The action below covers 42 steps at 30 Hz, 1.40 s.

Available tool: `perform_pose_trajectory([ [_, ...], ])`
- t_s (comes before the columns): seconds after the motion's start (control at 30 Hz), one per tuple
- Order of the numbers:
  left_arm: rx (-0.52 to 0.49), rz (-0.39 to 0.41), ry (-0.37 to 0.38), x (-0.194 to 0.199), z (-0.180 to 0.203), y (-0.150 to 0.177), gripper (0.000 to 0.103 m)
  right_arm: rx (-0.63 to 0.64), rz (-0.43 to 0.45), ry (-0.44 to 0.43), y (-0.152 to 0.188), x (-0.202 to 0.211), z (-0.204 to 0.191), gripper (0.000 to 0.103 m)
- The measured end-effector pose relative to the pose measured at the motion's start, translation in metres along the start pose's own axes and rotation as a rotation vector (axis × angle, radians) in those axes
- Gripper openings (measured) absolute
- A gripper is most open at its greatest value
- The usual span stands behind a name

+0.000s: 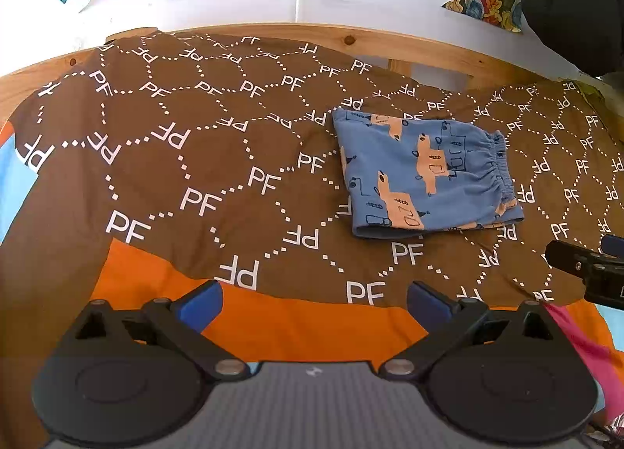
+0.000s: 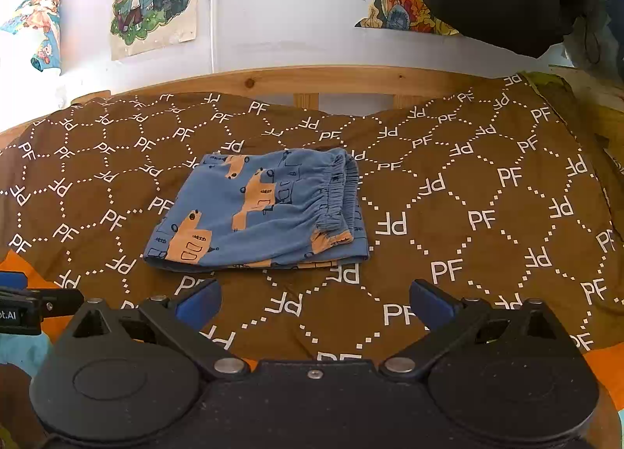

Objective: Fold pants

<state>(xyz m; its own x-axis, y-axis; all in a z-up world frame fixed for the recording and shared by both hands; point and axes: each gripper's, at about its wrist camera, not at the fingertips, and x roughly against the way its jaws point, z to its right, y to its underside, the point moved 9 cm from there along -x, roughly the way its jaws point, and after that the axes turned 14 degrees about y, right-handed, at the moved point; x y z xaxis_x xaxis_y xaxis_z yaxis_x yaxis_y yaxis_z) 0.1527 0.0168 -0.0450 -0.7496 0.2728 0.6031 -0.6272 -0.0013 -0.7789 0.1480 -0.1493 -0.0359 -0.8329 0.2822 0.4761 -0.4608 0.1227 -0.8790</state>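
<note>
L gripper point(image 1: 314, 299) and R gripper point(image 2: 314, 299) both spread wide w/ nothing between the blue pads, hovering apart from the pants point(image 2: 257, 211). Pants lie folded into a compact blue rectangle, elastic waistband on the right side, resting on the brown PF-print sheet point(image 2: 468, 195) approx mid-bed, near the wooden frame point(image 2: 312, 78).

Each handheld gripper has a black frame with two round discs, silver pivot screws and blue fingers point(image 1: 202, 303). The left gripper point(image 1: 314, 299) has a ribbed grey centre; the right gripper point(image 2: 314, 299) is all black.
</note>
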Motion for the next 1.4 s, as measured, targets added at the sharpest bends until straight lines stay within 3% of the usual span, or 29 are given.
perform_pose_trajectory([
  [1.2, 0.000, -0.003, -0.005, 0.0002, -0.0011, 0.0007, 0.103, -0.001, -0.005, -0.001, 0.0013, 0.0007, 0.0005, 0.102],
  [1.4, 0.030, -0.056, -0.054, -0.0012, -0.0069, 0.0009, 0.103, -0.002, -0.005, 0.000, 0.0019, 0.0006, 0.0004, 0.102],
])
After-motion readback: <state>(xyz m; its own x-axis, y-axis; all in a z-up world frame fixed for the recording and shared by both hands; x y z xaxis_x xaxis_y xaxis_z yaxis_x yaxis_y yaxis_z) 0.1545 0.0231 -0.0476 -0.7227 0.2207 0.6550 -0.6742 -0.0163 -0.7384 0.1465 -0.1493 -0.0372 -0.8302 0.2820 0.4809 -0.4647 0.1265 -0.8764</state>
